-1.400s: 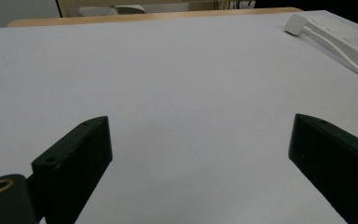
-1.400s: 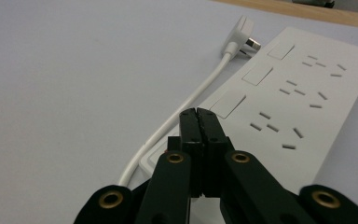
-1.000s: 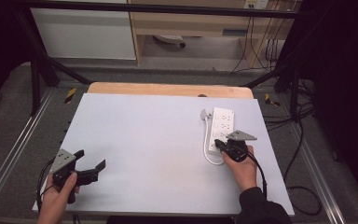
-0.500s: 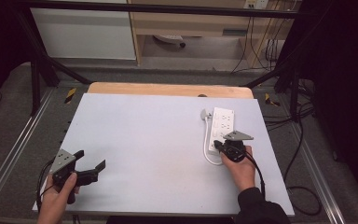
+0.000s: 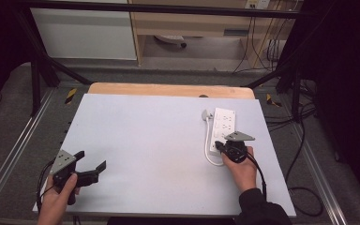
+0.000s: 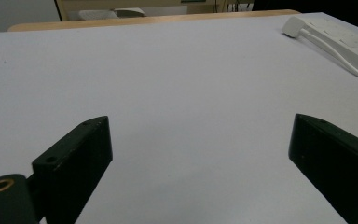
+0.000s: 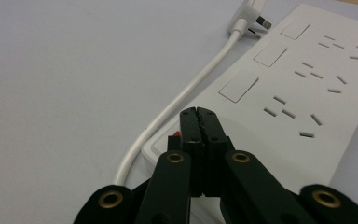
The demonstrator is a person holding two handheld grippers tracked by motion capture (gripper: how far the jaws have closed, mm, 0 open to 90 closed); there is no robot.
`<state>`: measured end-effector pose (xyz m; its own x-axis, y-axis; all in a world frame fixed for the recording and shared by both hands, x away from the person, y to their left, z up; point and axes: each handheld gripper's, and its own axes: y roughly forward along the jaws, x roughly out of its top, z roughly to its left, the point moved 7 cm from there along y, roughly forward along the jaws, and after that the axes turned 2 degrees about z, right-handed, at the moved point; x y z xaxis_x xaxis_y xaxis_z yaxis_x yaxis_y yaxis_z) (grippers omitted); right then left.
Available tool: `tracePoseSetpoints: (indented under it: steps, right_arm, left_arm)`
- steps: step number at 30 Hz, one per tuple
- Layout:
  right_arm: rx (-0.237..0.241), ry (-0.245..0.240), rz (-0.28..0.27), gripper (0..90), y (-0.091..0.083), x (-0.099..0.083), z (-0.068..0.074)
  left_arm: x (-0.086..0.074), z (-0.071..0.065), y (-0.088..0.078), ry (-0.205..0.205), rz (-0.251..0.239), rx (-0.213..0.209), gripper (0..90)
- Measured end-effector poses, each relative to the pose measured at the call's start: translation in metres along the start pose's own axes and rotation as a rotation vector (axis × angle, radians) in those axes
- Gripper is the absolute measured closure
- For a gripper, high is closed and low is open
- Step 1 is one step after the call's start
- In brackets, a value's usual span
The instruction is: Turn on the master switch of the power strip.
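While jaws meet, right hand-held gripper over power strip end, perhaps touching

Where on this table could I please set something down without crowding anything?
The wide bare stretch of the table between the left tongs and the power strip is free, up to the far wooden edge. It is crowded on the right, where the right tongs meet the strip and its cord.

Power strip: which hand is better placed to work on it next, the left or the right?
Probably the right. The right gripper sits with jaws closed at the near end of the power strip. The left gripper is open at the table's opposite corner, far from it.
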<state>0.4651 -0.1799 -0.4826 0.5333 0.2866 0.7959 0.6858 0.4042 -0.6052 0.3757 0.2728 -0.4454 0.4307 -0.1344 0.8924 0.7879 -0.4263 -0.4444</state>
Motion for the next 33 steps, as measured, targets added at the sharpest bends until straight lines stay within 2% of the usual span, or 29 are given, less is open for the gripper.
tracePoseSetpoints:
  steps: [33]
  right_arm:
    - [-0.006,0.001,-0.009,90.0,0.0004,-0.0006,-0.0002]
  left_arm:
    - [-0.0007,0.0005,0.0008,0.001,0.006,0.0,6.3]
